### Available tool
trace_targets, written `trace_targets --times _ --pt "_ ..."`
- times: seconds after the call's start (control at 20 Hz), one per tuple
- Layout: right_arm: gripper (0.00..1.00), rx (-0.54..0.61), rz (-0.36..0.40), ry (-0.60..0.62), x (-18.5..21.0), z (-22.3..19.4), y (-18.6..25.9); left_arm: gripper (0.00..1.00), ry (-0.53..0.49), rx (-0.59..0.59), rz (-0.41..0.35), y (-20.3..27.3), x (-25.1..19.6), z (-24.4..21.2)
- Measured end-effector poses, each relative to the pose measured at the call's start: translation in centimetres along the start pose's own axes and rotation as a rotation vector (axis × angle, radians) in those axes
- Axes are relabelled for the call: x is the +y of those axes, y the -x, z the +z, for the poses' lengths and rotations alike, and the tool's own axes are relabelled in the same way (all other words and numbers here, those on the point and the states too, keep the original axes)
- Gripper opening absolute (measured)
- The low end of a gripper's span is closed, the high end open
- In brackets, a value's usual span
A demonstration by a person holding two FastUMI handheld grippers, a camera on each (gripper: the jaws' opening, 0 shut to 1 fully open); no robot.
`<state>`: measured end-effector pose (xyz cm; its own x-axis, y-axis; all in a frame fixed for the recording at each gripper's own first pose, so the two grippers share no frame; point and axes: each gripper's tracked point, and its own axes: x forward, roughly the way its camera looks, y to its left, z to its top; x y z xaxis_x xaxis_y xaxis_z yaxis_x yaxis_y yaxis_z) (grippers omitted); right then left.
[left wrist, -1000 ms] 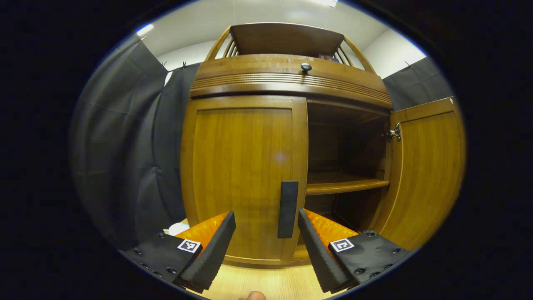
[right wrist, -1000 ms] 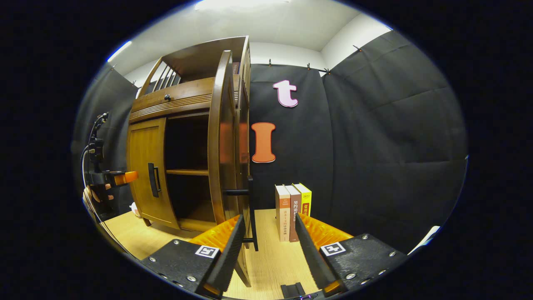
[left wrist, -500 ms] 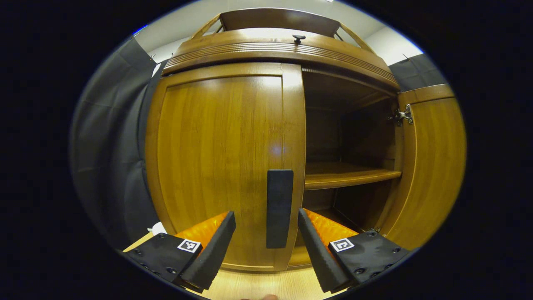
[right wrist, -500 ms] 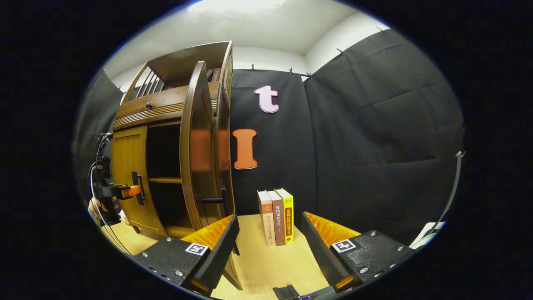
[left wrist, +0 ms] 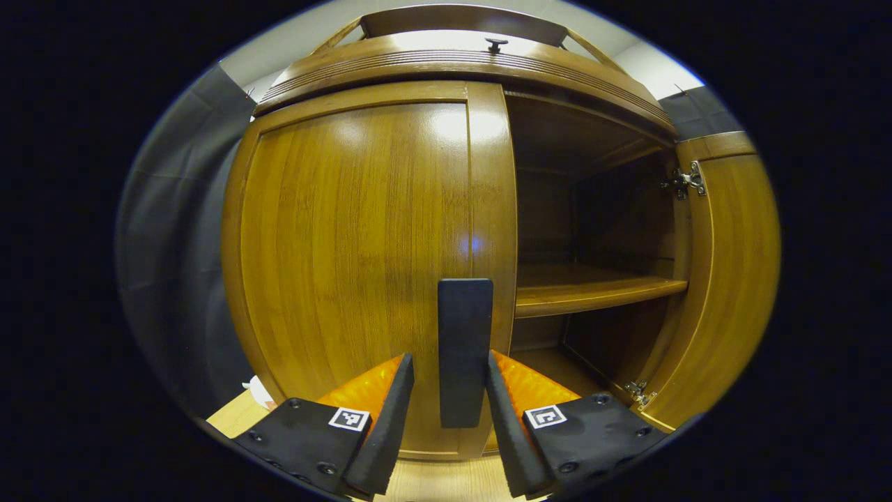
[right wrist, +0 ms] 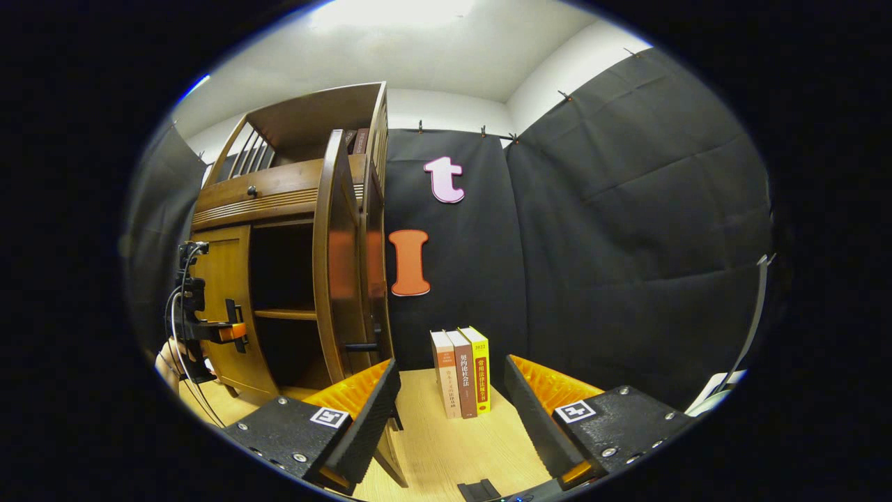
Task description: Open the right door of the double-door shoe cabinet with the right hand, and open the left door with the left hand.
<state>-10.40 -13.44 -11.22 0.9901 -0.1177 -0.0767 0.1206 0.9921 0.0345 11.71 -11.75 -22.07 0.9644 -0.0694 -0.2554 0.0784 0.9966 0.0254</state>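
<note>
Left gripper view: my left gripper (left wrist: 440,418) straddles the dark handle (left wrist: 463,348) of the left door (left wrist: 362,265), which is closed; fingers narrowed around it, contact I cannot tell. Right door (left wrist: 732,279) hangs open, shelf (left wrist: 592,293) bare. Right gripper view: my right gripper (right wrist: 449,425) spread, holding nothing, the open door's edge (right wrist: 334,265) just left, books (right wrist: 463,373) ahead on the table (right wrist: 446,446).

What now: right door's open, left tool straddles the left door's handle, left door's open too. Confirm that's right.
Not quite: the left door is shut, flush in its frame in the left gripper view. The rest holds: the right door is open, and the left tool straddles the handle, fingers either side of it; contact can't be told.
</note>
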Motion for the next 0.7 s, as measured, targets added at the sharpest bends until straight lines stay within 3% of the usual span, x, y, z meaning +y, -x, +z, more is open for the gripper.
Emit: trace_targets --times 0.2,0.25,0.7 --pt "0.92 -0.004 0.004 0.004 0.3 0.4 0.4 0.41 0.003 0.015 -0.035 -0.4 -0.8 -0.2" --pt "0.98 -0.006 0.005 0.005 0.5 0.5 0.6 0.41 -0.021 0.021 -0.047 -0.3 -0.8 -0.4" --pt "0.98 -0.033 0.030 0.035 3.4 2.2 2.3 0.26 0.000 0.006 -0.107 2.5 -0.7 -0.5"
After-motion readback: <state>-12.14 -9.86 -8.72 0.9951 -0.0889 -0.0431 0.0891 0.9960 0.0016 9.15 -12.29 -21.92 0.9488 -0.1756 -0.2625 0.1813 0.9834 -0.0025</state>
